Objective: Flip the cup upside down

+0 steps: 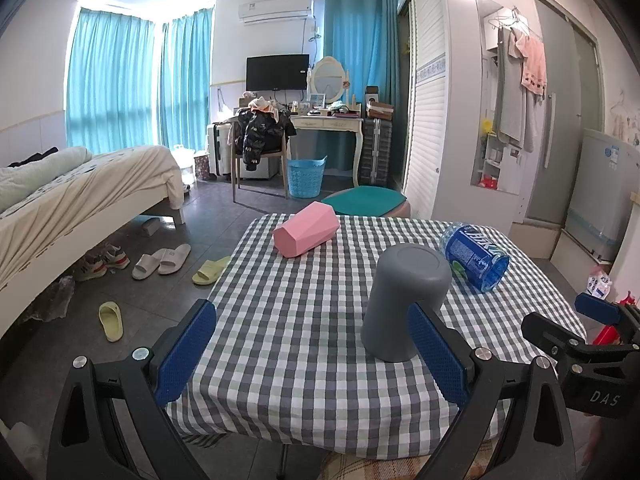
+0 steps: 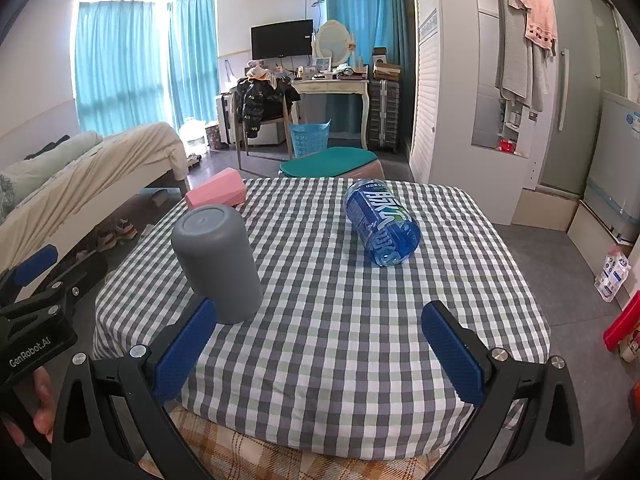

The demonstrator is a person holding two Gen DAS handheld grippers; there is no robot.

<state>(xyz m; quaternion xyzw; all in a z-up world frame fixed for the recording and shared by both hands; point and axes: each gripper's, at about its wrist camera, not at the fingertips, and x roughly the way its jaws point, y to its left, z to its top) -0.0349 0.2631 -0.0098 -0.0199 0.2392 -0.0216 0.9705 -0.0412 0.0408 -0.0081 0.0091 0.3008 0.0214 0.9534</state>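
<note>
Three things sit on my checked tablecloth (image 1: 304, 320): one grey cup (image 1: 404, 300), one pink faceted box (image 1: 306, 236) and one blue water bottle (image 1: 476, 258), the last two lying on their sides. I hold two grippers, and both stand wide with nothing between their blue pads.

The cup is plain matte grey, round-shouldered, and stands mouth-down with its flat base on top, near the front edge of the table. In my left wrist view the left gripper (image 1: 312, 354) has the cup just beyond its right-hand pad (image 1: 436, 356), which overlaps the cup's lower side; whether they touch I cannot tell. In my right wrist view the right gripper (image 2: 318, 350) has the cup by its left-hand pad (image 2: 184, 352).

Only the left view shows the slippers (image 1: 162, 262) on the floor beside the bed (image 1: 80, 196). Only the right view shows my fingers (image 2: 42, 408) around the left gripper's handle.
</note>
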